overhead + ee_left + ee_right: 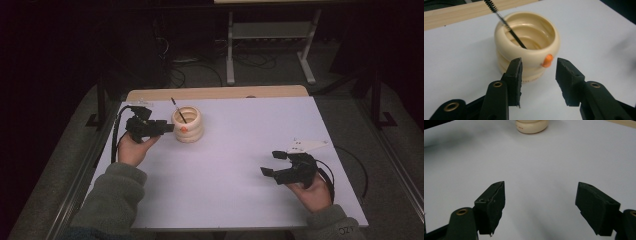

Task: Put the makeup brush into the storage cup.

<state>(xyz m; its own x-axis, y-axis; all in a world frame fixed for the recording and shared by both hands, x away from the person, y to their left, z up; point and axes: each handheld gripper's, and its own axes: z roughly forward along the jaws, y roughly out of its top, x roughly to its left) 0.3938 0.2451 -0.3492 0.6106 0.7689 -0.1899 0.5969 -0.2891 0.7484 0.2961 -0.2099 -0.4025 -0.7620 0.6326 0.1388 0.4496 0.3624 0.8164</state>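
Note:
A cream ribbed cup (pixel 187 125) with a small orange knob (pixel 547 60) on its side stands upright on the white table top (pixel 240 145), far left. A thin black brush (pixel 506 23) leans inside it, bristle end up. My left gripper (pixel 165 127) is just left of the cup, pointing at it. In the left gripper view its jaws stand apart just short of the cup (pixel 527 45), with nothing pressed between them. My right gripper (pixel 271 163) rests near the front right, wide open over bare table. In the right gripper view (pixel 540 192) the cup's base (pixel 531 126) lies far ahead.
A light wooden strip (pixel 215 92) runs along the table's far edge. Behind the table stands a grey metal frame (pixel 270 45), with cables on the dark floor. Each gripper trails a black cable (pixel 117 130). The white surface stretches wide between the two hands.

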